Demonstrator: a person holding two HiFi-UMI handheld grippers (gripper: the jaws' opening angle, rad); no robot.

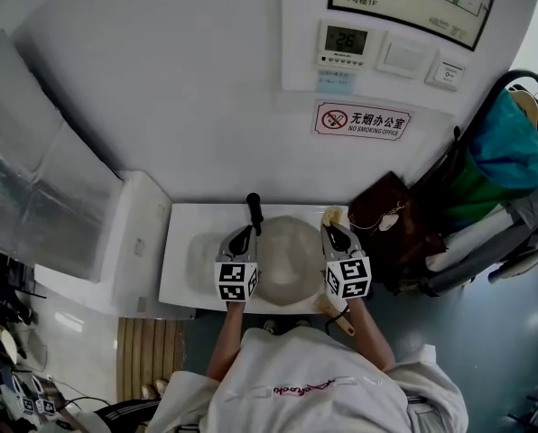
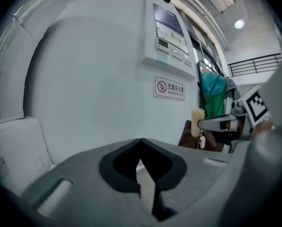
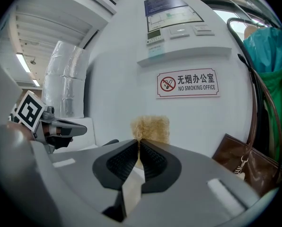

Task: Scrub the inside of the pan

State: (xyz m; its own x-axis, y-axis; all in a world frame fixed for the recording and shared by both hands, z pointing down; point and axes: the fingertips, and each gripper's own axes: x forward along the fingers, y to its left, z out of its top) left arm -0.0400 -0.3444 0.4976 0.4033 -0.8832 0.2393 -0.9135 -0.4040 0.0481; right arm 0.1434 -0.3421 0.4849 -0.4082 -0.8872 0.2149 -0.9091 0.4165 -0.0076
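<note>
A grey round pan (image 1: pixel 292 253) rests on the small white table (image 1: pixel 180 278), its black handle (image 1: pixel 254 213) pointing toward the wall. My left gripper (image 1: pixel 246 230) hovers over the pan's left side close to that handle; in the left gripper view its jaws (image 2: pixel 141 141) meet with nothing between them. Over the pan's right rim, my right gripper (image 1: pixel 334 228) is shut on a wooden-handled brush (image 1: pixel 335 312). The brush's tan bristle head (image 3: pixel 150 128) sticks up past the jaw tips of the right gripper (image 3: pixel 139 142). The pan's inside is partly hidden by both grippers.
A brown bag (image 1: pixel 391 224) stands just right of the table, with a rack of teal and green clothes (image 1: pixel 499 156) behind it. A white cabinet (image 1: pixel 134 242) adjoins the table's left edge. The wall with a no-smoking sign (image 1: pixel 362 120) is directly behind.
</note>
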